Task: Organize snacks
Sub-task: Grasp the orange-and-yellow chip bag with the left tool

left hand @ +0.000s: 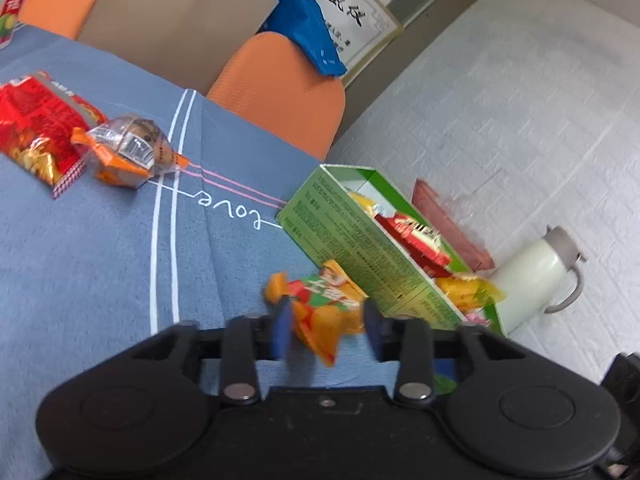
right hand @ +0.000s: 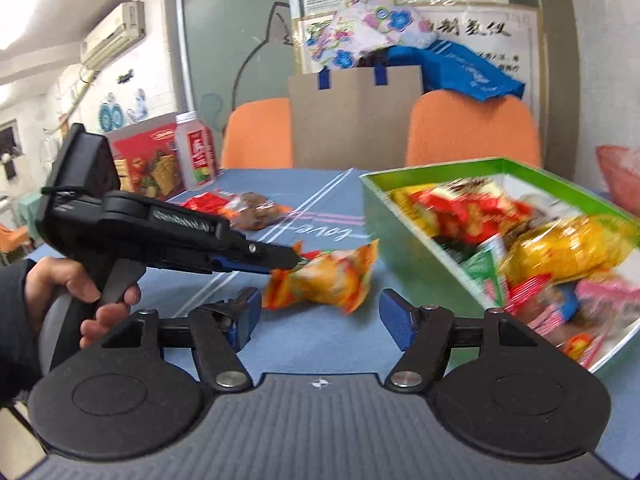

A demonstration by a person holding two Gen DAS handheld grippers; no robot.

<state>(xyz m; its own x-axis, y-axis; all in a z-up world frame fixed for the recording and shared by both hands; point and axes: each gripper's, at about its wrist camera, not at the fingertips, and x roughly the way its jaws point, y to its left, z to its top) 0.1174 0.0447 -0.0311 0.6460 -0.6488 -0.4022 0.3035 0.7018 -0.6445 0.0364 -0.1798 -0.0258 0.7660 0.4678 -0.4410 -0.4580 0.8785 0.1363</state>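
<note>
1. An orange and green snack packet [left hand: 326, 312] is seen lying on the blue-grey tablecloth [left hand: 100, 248], just beside the long wall of the green box [left hand: 360, 248].
2. The left gripper [left hand: 326, 330] is held with its jaws spread wide; the packet lies between the blue pads [left hand: 280, 330], and the pads are not seen to press on it.
3. In the right wrist view the left gripper [right hand: 286, 258] is shown from the side, gripped by a hand [right hand: 76, 296] in a dark sleeve, its tip at the near end of the same packet [right hand: 324, 280].
4. The right gripper [right hand: 316, 316] is held spread, with nothing between its pads; the packet lies on the cloth just beyond them.
5. The green box [right hand: 404, 236] is shown open at the top and filled with snack packets [right hand: 560, 248] in red, yellow, green and pink; these are blurred.
6. Further along the cloth a clear-wrapped brown snack with orange ends [left hand: 132, 152] is seen touching a red snack bag [left hand: 36, 132].
7. At the far edge of the table a red carton [right hand: 148, 164] and a plastic bottle with a red label [right hand: 196, 152] are stood side by side.
8. Behind the table two orange chair backs [right hand: 472, 132] and a brown paper bag with blue handles [right hand: 356, 116] are seen.
9. A white jug with a grey lid [left hand: 536, 276] is seen beyond the box, by the white wall.
</note>
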